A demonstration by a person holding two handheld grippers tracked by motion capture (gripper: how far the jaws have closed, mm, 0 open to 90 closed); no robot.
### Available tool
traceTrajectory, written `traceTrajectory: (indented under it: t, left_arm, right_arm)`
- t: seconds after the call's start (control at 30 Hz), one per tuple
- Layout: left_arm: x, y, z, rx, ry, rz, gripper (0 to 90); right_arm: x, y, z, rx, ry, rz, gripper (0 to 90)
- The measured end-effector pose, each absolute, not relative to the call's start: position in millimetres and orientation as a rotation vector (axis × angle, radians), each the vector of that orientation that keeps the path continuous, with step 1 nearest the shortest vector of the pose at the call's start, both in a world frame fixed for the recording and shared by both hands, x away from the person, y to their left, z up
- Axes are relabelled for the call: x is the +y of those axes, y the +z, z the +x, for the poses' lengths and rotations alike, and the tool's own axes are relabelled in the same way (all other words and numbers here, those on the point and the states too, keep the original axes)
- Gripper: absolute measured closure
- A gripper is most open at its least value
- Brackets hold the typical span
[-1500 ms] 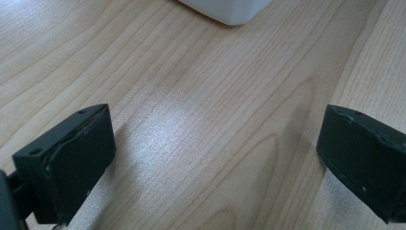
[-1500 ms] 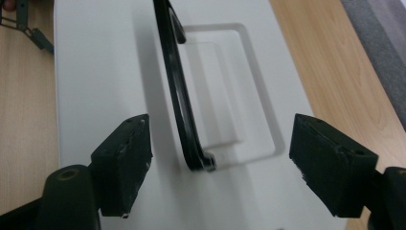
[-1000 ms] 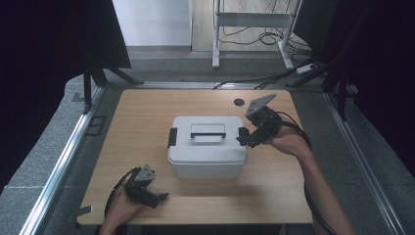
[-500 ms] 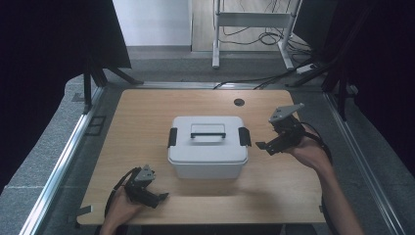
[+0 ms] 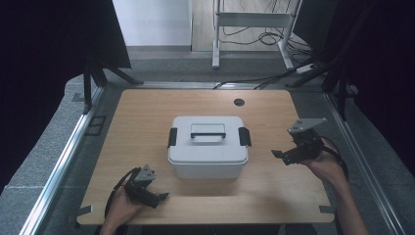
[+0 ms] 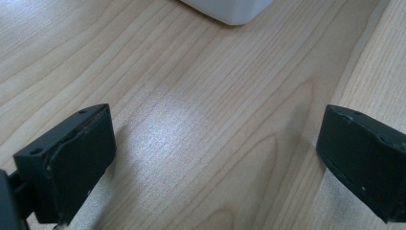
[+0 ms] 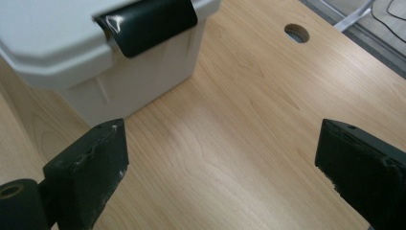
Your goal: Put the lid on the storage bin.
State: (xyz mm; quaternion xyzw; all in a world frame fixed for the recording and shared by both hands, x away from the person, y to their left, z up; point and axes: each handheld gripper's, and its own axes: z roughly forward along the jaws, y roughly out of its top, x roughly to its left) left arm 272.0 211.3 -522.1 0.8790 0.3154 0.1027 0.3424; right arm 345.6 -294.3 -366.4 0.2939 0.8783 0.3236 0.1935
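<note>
My right gripper (image 5: 280,155), jaws wide and empty beside the storage box (image 5: 207,146); risk: misaligned approach glances off the latch (image 7: 146,24).

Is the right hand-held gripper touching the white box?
Apart. The high view shows bare table between the right hand-held gripper and the white box; the right gripper view shows its open jaws short of the box's black latch.
</note>
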Motion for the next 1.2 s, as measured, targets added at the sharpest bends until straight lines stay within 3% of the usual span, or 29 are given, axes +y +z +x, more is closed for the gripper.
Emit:
traceTrajectory:
  t: [0.43,1.2]
  left_arm:
    - [211,-522,271,0.825,0.27,2.287,0.1]
    - [211,-522,271,0.834,0.273,2.281,0.3]
  right_arm:
    - [-299,-409,330,2.399,0.901,0.917,3.6]
    - [-262,-505,307,2.401,0.952,1.019,4.1]
